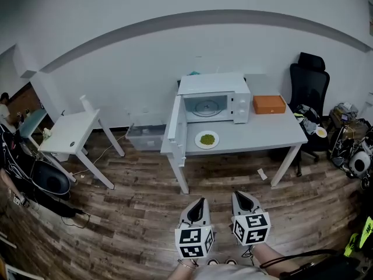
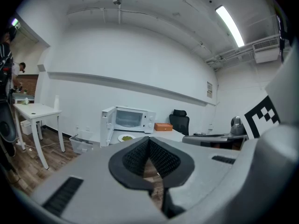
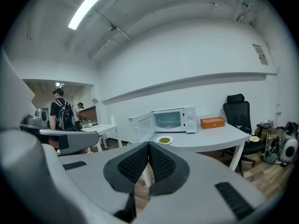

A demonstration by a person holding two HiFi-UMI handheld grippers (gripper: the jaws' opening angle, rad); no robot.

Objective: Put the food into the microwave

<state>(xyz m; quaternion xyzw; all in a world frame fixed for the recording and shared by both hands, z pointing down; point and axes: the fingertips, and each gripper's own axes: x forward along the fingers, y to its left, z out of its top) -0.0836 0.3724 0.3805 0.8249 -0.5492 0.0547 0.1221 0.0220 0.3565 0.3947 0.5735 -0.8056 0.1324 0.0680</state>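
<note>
My left gripper (image 1: 199,203): jaws pressed together, nothing between them. My right gripper (image 1: 240,196): jaws likewise together, empty. The two are held side by side, low over the wooden floor (image 1: 140,214). My hands behind them are cut off by the lower edge of the head view.

Well ahead of my fingertips, from the left:
- A small white table (image 1: 70,130).
- A clear bin (image 1: 143,136) on the floor, contents not discernible.
- The grey table (image 1: 262,134).

On the grey table, the microwave door (image 1: 175,124) stands swung open to the left. The plate (image 1: 207,139) of green food lies just in front of the open microwave (image 1: 213,101), outside it. The food's kind is too small to tell. Right of the microwave sits an orange box (image 1: 269,104). Past the table's right end is a black chair (image 1: 309,80), its lower part hidden.
</note>
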